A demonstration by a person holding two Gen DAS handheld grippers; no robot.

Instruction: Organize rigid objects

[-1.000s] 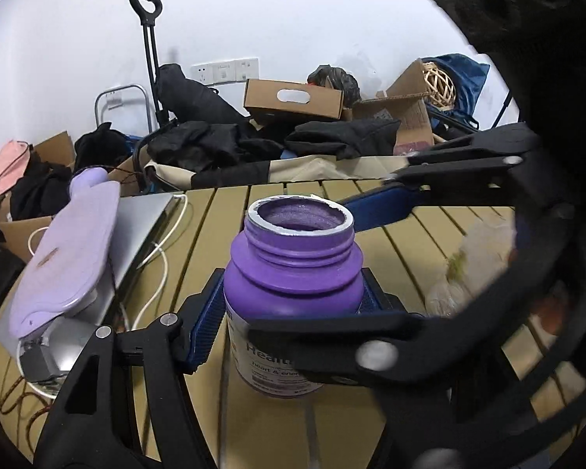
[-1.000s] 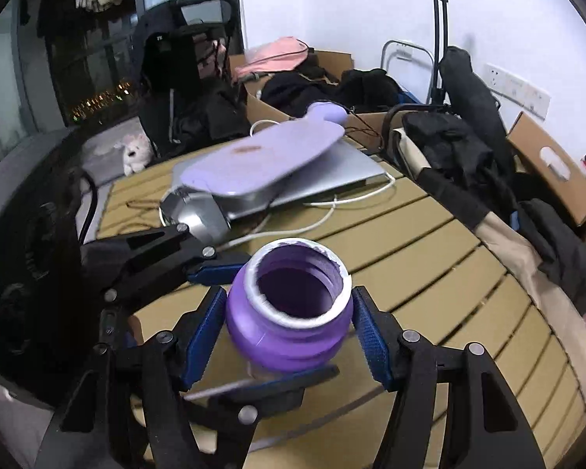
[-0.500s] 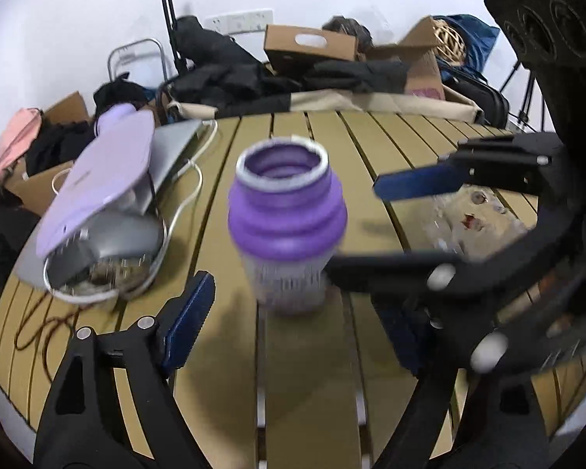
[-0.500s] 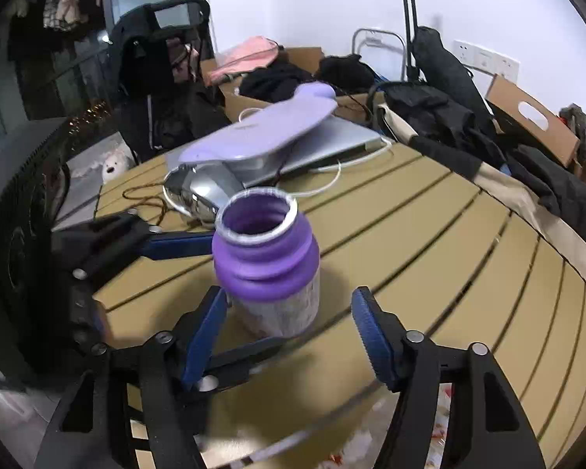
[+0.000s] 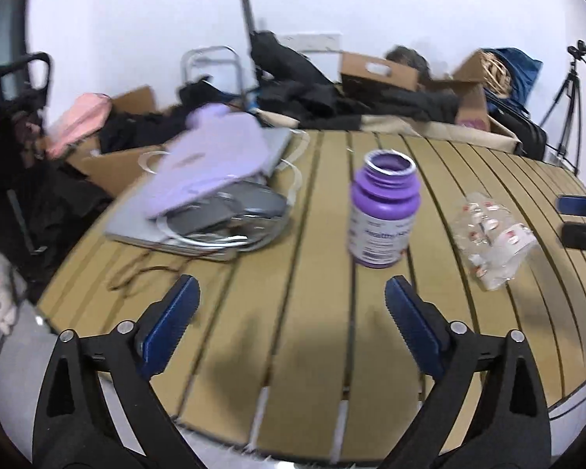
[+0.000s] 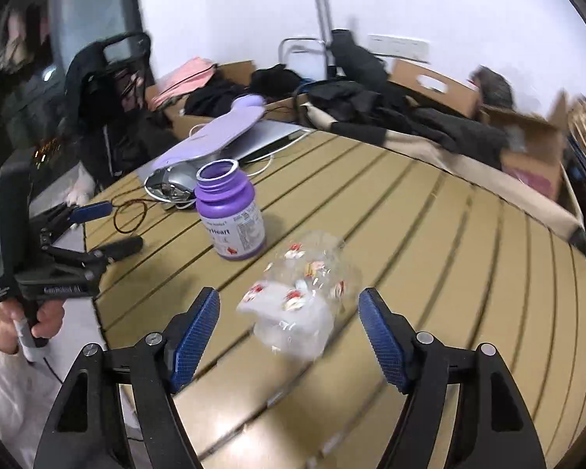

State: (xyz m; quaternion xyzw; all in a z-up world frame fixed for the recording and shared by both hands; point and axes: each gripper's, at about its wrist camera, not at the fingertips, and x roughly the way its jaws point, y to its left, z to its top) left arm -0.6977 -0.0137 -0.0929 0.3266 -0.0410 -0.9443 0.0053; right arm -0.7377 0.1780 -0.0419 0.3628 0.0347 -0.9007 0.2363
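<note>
A squat purple plastic bottle point(image 5: 383, 211) with a ribbed neck, a white-rimmed open mouth and a pale printed label is standing upright on the tan slatted desk point(image 5: 312, 351), whose long planks are running away from the cameras with dark grooves between them. This bottle is serving as the landmark.

The left gripper point(image 5: 291, 326) is hovering on the near side of the bottle, its jaws spread wide and holding nothing; the blue ribbed pads point(image 5: 172, 324) are showing a serrated texture on black angular arms. The bottle is sitting beyond the gap, apart from both pads.

Just to the right of the bottle in the left wrist view, a crumpled clear plastic container point(image 5: 492, 234) with small red-and-white printed marks is lying on its side, near the bottle but not touching it. In the right wrist view the same container point(image 6: 301, 305) is lying in front of the bottle point(image 6: 230, 215), and the right gripper point(image 6: 289, 336) is sitting with its jaws open wide on either side of the container's near end; whether the pads are touching it I cannot tell, though a gap is showing on both sides.

Left of the bottle, a smooth lilac flat-shaped cover point(image 5: 211, 160) is resting on a grey laptop-like slab point(image 5: 144, 226), with a shiny silver rounded object point(image 5: 234, 219) and white cable point(image 5: 297, 179) beside it. Behind the bottle, past the desk's far edge, brown cardboard boxes point(image 5: 379, 74) and dark heaped clothing point(image 5: 312, 93) are lying against a white wall.
</note>
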